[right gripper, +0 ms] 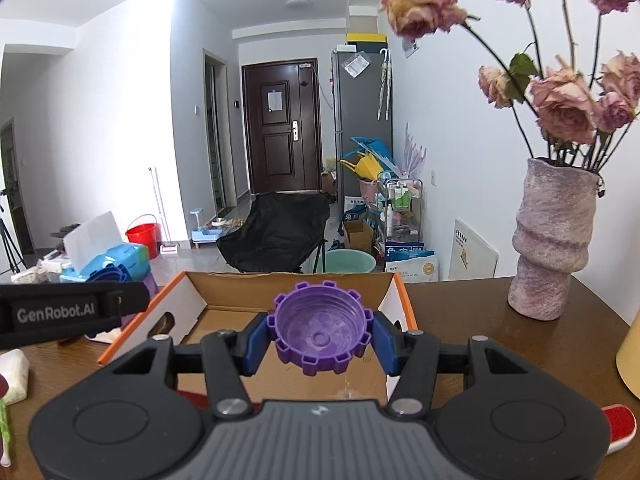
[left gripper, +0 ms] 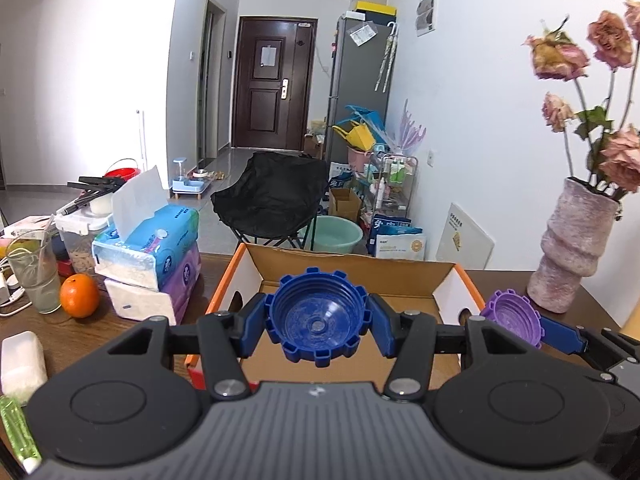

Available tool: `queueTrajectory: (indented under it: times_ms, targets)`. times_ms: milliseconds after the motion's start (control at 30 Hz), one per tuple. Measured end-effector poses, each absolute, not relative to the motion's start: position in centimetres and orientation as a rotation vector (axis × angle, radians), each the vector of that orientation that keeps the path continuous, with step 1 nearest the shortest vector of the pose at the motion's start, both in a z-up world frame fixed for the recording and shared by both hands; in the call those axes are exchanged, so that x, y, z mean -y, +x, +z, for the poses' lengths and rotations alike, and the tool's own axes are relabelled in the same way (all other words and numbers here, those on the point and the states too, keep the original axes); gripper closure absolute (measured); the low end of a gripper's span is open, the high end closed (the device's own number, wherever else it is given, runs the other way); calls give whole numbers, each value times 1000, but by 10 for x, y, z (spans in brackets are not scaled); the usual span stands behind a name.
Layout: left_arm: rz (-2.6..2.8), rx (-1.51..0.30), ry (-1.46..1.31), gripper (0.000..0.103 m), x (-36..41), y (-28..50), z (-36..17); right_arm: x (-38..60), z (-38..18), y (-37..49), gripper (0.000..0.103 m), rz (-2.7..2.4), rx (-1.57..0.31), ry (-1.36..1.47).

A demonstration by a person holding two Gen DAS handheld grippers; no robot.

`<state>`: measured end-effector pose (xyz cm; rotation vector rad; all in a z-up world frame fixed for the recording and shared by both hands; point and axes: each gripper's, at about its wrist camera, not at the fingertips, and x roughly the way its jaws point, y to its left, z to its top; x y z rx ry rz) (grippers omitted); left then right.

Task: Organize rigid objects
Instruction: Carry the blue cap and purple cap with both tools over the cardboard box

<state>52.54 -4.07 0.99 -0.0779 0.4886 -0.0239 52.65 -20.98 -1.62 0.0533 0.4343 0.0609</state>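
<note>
My left gripper (left gripper: 318,318) clamps a blue notched cap (left gripper: 318,316) between its pads, hollow side facing me, above the near edge of the open cardboard box (left gripper: 352,270). My right gripper (right gripper: 320,332) pinches a purple notched cap (right gripper: 320,328) the same way over that box. Beyond, on the brown table (right gripper: 460,320), stands a pink vase (right gripper: 554,240) of dried roses.
</note>
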Motion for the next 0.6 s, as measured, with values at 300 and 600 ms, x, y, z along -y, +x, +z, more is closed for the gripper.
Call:
queueTrajectory:
  times_ms: [300, 600]
  targets:
    - [33, -502, -62, 48, 45, 563, -6, 225, -31, 566, 50, 48, -477, 24]
    - [72, -525, -30, 48, 49, 587, -20, 237, -42, 588, 50, 81, -501, -5]
